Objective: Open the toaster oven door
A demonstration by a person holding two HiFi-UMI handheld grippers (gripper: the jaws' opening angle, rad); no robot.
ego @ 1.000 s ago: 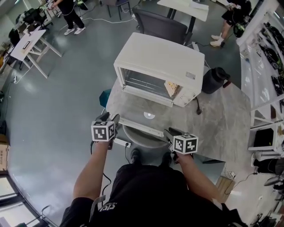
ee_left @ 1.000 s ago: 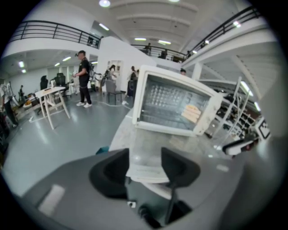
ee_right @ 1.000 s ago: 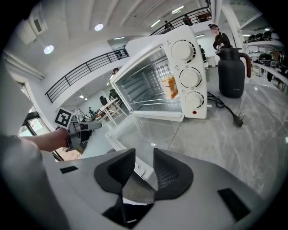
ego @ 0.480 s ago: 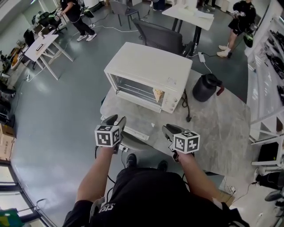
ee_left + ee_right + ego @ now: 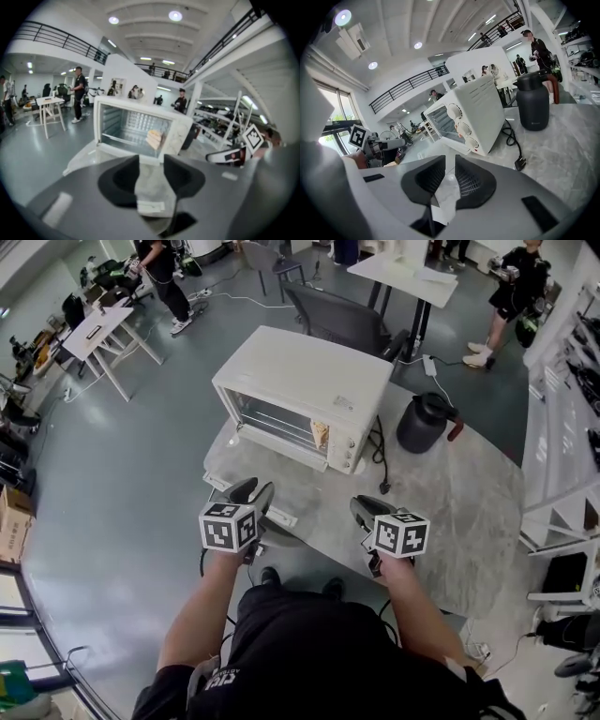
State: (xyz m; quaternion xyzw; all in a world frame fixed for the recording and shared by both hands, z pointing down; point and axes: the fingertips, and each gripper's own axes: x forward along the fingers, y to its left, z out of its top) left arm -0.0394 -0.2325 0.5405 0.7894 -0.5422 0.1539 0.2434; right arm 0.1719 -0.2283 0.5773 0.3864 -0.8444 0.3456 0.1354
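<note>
A white toaster oven (image 5: 300, 381) stands at the far left of the grey marble table (image 5: 450, 512). Its glass door (image 5: 258, 470) hangs open, folded down flat toward me. Inside at the right sits a tan piece that looks like bread (image 5: 321, 434). The left gripper (image 5: 251, 491) hovers by the door's front edge, its jaws closing with nothing between them. The right gripper (image 5: 367, 507) is over the table's near edge, its jaws also closing on nothing, with a narrow gap left. The left gripper view faces the open oven (image 5: 140, 129) past its jaws. The right gripper view shows the oven's knob side (image 5: 468, 117).
A black kettle (image 5: 422, 423) stands right of the oven, and the oven's black cord (image 5: 378, 451) trails beside it, plug (image 5: 519, 164) on the table. A dark office chair (image 5: 342, 320) sits behind the table. Shelving (image 5: 572, 409) lines the right wall. People stand far off.
Both grippers have drawn back from the open door toward me, and their jaws have narrowed. The oven now sits farther away in the head view.
</note>
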